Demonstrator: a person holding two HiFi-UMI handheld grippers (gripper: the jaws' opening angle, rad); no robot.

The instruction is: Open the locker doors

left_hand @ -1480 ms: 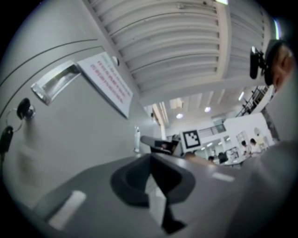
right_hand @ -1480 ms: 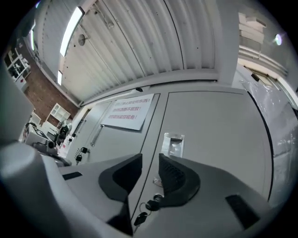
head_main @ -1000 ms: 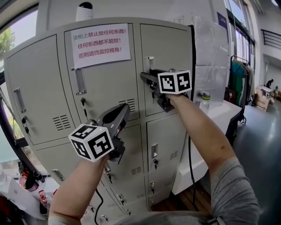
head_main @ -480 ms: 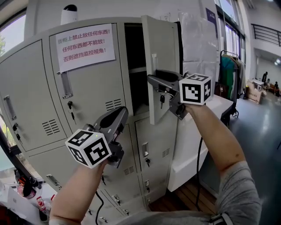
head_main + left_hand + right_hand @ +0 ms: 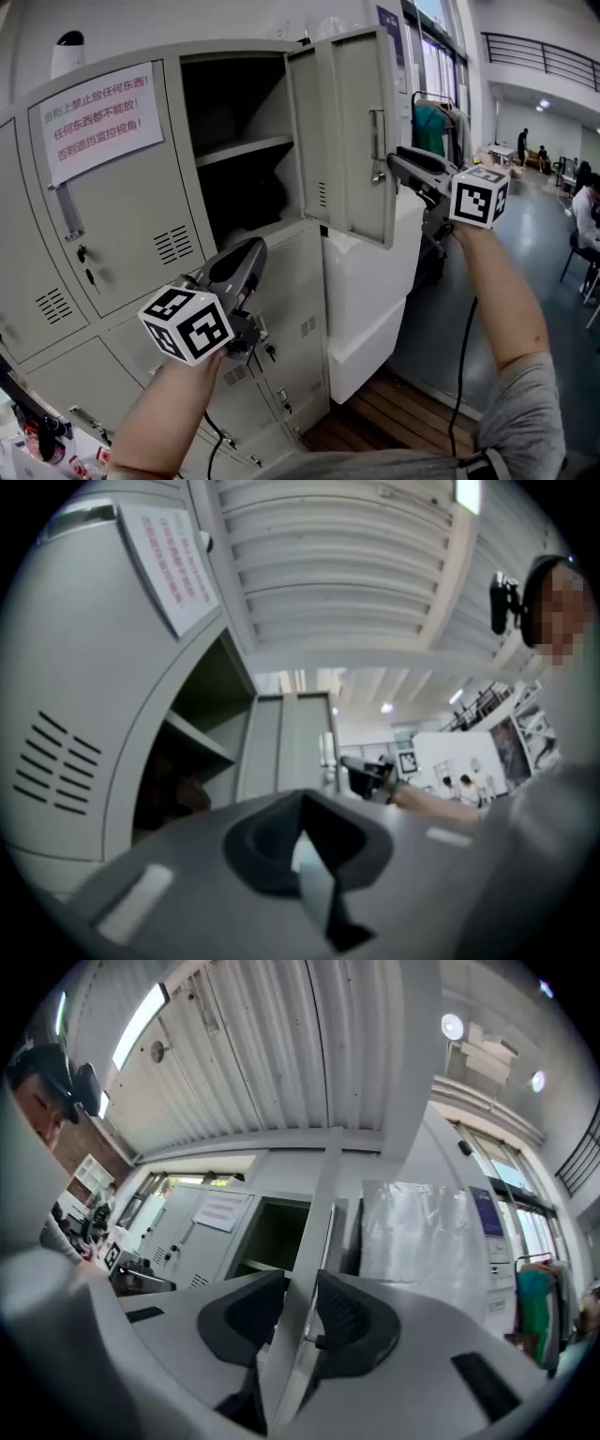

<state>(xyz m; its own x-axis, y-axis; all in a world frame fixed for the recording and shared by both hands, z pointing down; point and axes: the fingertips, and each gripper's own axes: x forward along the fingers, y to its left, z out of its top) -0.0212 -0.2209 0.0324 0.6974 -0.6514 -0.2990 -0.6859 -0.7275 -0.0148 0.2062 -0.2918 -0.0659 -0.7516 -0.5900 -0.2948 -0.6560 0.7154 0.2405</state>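
The grey locker bank fills the head view. Its upper right door (image 5: 352, 141) stands swung wide open to the right, baring a dark compartment (image 5: 239, 187) with a shelf (image 5: 246, 148). My right gripper (image 5: 396, 165) is at that door's free edge, just below the handle (image 5: 376, 141). Its jaws have just been closing, and in the right gripper view the door's edge (image 5: 319, 1232) runs between the right gripper (image 5: 300, 1321) pads, which touch it. My left gripper (image 5: 246, 255) hovers before the lower doors (image 5: 286, 309), shut and holding nothing; in its own view the left gripper (image 5: 305, 855) pads meet.
A paper notice (image 5: 94, 108) is taped on the closed door left of the open one. Keys (image 5: 270, 352) hang in the lower locks. A white cabinet (image 5: 370, 300) stands right of the lockers on a wooden floor strip (image 5: 375, 412). People (image 5: 586, 206) sit at the far right.
The upper right door went from closed to wide open, swinging right. My right gripper travelled right with it. The left gripper shifted only a little.
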